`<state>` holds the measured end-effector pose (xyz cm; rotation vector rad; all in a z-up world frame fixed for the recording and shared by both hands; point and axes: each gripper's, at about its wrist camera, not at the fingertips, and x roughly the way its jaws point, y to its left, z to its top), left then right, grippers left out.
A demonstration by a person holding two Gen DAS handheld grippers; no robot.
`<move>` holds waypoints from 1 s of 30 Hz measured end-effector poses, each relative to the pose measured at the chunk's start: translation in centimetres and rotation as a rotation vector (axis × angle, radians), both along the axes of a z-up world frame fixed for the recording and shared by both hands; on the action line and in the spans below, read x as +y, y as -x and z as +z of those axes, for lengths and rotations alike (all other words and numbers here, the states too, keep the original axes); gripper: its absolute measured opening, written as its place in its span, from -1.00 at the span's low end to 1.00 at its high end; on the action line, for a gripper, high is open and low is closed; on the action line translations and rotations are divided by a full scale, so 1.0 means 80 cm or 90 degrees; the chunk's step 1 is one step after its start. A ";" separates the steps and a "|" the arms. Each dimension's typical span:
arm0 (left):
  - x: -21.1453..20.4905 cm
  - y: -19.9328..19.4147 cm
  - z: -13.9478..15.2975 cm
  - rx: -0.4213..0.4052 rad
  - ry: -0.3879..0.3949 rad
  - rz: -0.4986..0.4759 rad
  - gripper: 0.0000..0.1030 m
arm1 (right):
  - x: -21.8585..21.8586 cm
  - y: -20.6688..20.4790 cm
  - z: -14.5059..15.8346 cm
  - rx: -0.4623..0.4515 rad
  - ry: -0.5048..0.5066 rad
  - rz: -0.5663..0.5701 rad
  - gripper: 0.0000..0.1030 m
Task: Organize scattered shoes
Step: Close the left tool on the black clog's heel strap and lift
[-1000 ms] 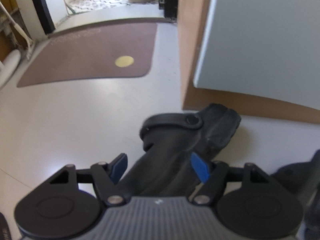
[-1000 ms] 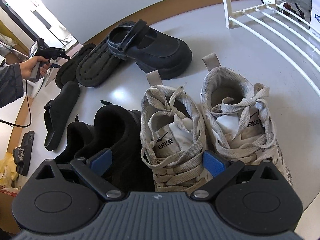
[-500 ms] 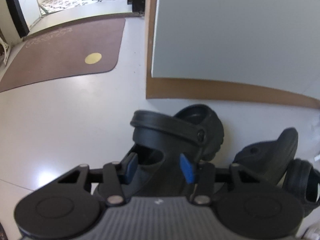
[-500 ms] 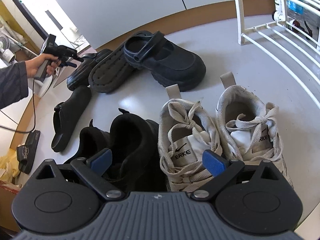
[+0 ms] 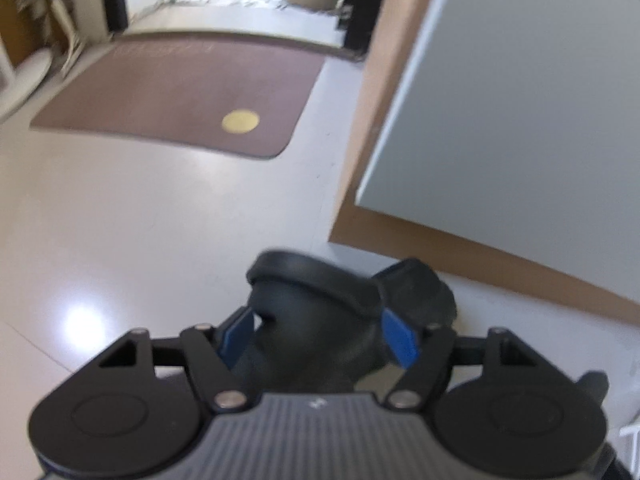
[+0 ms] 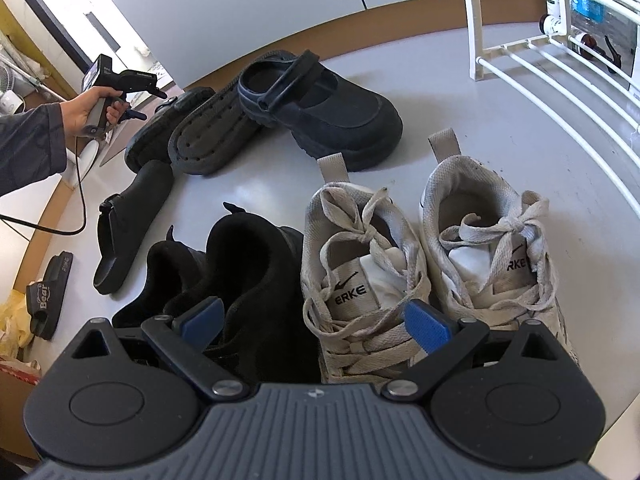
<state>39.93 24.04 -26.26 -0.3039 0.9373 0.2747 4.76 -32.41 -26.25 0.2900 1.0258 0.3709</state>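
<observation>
While your left gripper [image 5: 318,336] sits with its blue pads on either side of a black clog [image 5: 320,320], the view is too blurry to tell if it's actually clamped or just straddling it. That clog lies on the pale floor [image 5: 140,220] close to the brown baseboard [image 5: 480,256], with a brown mat [image 5: 172,92] further off.

Your right gripper [image 6: 316,318] is spread wide and gripping nothing, hanging over a black fuzzy shoe [image 6: 248,264] and the white ERKE sneaker [image 6: 360,272], whose twin [image 6: 488,240] stands just beside it. Further back there's a chunky black clog [image 6: 320,108] upright, another one flipped sole-up [image 6: 212,136] leaning against it, and a white wire rack [image 6: 560,80] on the right.
</observation>
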 end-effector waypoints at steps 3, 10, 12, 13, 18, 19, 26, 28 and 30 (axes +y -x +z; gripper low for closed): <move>-0.006 0.005 0.003 0.002 -0.011 -0.019 0.43 | -0.001 -0.001 -0.002 0.003 0.004 0.001 0.94; -0.030 0.016 0.015 0.060 0.016 -0.087 0.40 | -0.001 0.006 -0.006 0.003 0.000 -0.004 0.94; -0.036 0.021 0.021 0.079 0.055 -0.088 0.14 | -0.002 0.005 -0.005 0.002 -0.004 -0.007 0.94; -0.036 0.023 0.023 0.077 0.070 -0.086 0.11 | -0.002 0.005 -0.004 0.001 -0.005 -0.008 0.94; -0.048 0.030 0.048 0.023 0.043 -0.055 0.49 | -0.002 0.004 -0.003 -0.004 -0.007 -0.007 0.94; -0.047 0.029 0.048 0.019 0.039 -0.047 0.51 | -0.001 0.004 -0.003 -0.004 -0.006 -0.006 0.94; -0.021 -0.003 0.003 0.021 0.072 0.046 0.57 | 0.000 0.005 -0.005 -0.005 0.004 0.004 0.94; -0.009 -0.004 -0.012 0.021 0.113 0.073 0.55 | -0.001 0.005 -0.006 -0.004 0.008 0.005 0.94; -0.001 -0.002 -0.022 0.006 0.153 0.078 0.53 | -0.001 0.005 -0.007 -0.002 0.008 0.005 0.94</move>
